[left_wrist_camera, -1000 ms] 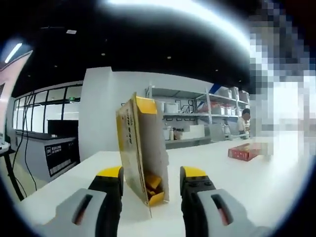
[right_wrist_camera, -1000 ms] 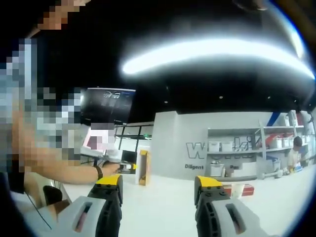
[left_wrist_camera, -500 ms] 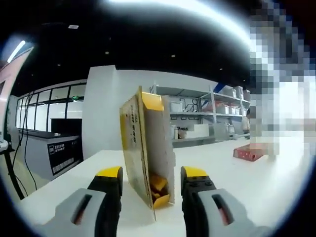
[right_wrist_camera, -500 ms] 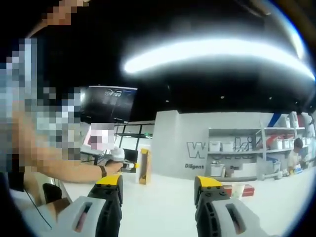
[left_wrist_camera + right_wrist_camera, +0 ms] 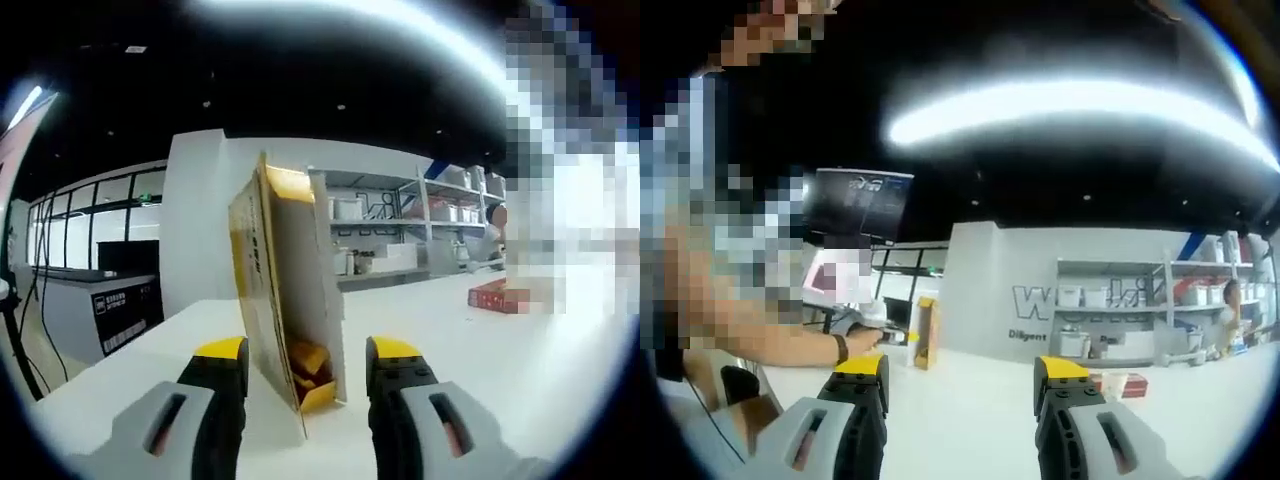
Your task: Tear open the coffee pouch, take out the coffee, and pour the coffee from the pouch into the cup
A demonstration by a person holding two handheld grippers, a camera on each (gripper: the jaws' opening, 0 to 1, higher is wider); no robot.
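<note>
Coffee pouch point(image 5: 285, 290): tall yellow-and-tan pack, standing upright on the white desk point(image 5: 480, 350), tilted a bit, edge-on to the left tool point(image 5: 305, 370). In the left gripper view it sits right betw. the two jaws, lower part nearly level w/ the tips; can't tell if either jaw touches it. Jaws apart, nothing clamped yet. Top looks intact, so tear not started, by my read.

In the right gripper view the same pouch point(image 5: 926, 333) is small and well off across the desk, next to a person's hand point(image 5: 862, 338) w/ a wristband. Right tool point(image 5: 960, 385): jaws spread wide, empty, well apart from the pouch.

Further out: red box point(image 5: 497, 295) lying flat on the desk to the right, also seen as red box point(image 5: 1118, 385) past the right tool's jaw. Shelving point(image 5: 400, 235) w/ bins along the back wall. Cup not made out.

Step in hand, prob.: left tool closes on the pouch body to steady it. To do it well:
- clamp low-to-mid, on the flat faces, not the thin edge, else it'll twist or tip
- close slowly; pack is light and freestanding, a nudge from one jaw could knock it over
- leave the top strip free so the right tool can come in and pinch a corner for the tear
- keep it upright after, so contents don't spill.
</note>
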